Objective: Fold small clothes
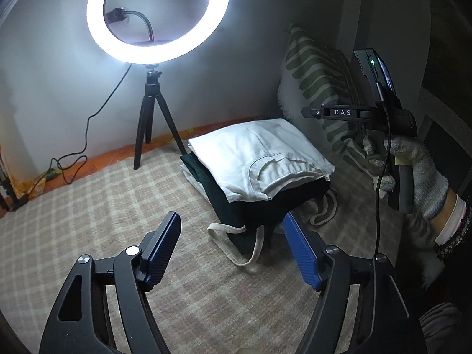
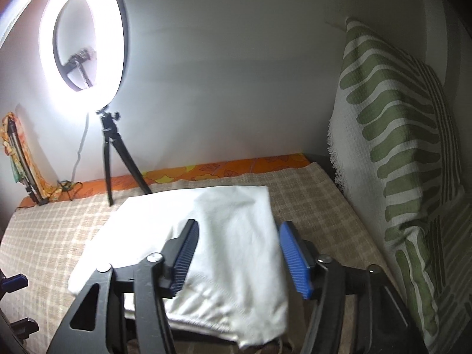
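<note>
A folded white garment (image 1: 265, 159) tops a small stack on the checked blanket (image 1: 103, 206). Under it lie a dark green garment (image 1: 233, 209) and a pale piece with cream straps (image 1: 253, 250). My left gripper (image 1: 231, 221) hangs open in front of the stack's near corner, with nothing between its blue pads (image 1: 301, 250). In the right wrist view the white garment (image 2: 230, 200) lies just under my right gripper (image 2: 239, 224). That gripper is open, its pads apart from the cloth. A gloved hand (image 1: 424, 174) holds the right gripper's handle at the right of the left wrist view.
A lit ring light (image 1: 157, 14) on a black tripod (image 1: 153, 124) stands by the wall behind the stack, and its cable (image 1: 85, 135) trails left. A green-patterned pillow (image 2: 395, 153) leans upright at the right. An orange sheet edge (image 2: 224, 168) runs along the wall.
</note>
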### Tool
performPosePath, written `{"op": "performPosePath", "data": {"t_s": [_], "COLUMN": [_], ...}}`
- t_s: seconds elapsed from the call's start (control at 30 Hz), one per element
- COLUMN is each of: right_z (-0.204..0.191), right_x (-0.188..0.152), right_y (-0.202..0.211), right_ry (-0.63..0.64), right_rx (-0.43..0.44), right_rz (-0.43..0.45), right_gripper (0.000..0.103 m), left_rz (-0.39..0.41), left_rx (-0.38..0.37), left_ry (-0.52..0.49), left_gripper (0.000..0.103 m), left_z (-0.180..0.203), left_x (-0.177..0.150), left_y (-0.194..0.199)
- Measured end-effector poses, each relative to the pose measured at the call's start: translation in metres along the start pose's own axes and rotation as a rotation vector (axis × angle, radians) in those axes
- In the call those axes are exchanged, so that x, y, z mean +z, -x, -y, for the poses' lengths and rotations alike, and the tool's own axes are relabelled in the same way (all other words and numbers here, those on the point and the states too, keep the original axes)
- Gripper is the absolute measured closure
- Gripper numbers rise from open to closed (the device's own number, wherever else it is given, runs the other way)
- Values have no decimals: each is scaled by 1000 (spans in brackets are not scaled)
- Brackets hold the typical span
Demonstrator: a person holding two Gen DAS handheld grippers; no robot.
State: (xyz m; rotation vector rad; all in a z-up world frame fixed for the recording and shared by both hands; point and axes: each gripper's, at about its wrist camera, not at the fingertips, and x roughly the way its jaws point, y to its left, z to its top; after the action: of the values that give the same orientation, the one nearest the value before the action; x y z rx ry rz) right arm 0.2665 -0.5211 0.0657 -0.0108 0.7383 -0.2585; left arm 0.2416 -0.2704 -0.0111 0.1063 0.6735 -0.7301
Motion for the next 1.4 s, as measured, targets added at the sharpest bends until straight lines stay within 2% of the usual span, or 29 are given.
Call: {"op": "performPosePath", "data": {"t_s": [0.07,0.13,0.27,0.33,0.37,0.6,0.7,0.8,0.93,1.03,1.2,1.4], "right_z": [-6,-12,-29,-38,-43,-73,-81,-92,-105,-112,-122,-127], "right_x": [-3,-7,-17,-23,-26,-45,-54,-65,-82,-97,-111,-117], "right_y": [13,26,52,64,68,102,114,121,128,129,126,123], "right_ry": [-5,-12,1,12,17,43,23,18,10,-18,-27,-61], "right_rx": [0,5,9,1,-3,-21,-10,-20,-13,-5,-17,-30], "right_rz": [12,20,47,54,58,86,95,95,101,103,98,112], "right_gripper": [35,30,28,18,17,15,2,1,0,0,0,0], "left_rz": [16,32,56,64,67,84,92,97,105,111,84,99], "left_rx": [10,16,38,44,48,83,93,114,157,177,231,211], "left_ry": [0,-2,-6,-12,-15,-52,-59,-81,-113,-130,-105,-70], "left_gripper": [23,23,22,21,21,20,19,14,3,3,1,1], "left_z": [0,0,-4,-6,-6,-3,-2,0,2,0,-8,-19], "left_x": [-2,-3,-8,-11,-13,-30,-37,-45,-57,-66,-79,-89], "left_y": [12,24,47,58,64,94,105,113,118,121,117,114]}}
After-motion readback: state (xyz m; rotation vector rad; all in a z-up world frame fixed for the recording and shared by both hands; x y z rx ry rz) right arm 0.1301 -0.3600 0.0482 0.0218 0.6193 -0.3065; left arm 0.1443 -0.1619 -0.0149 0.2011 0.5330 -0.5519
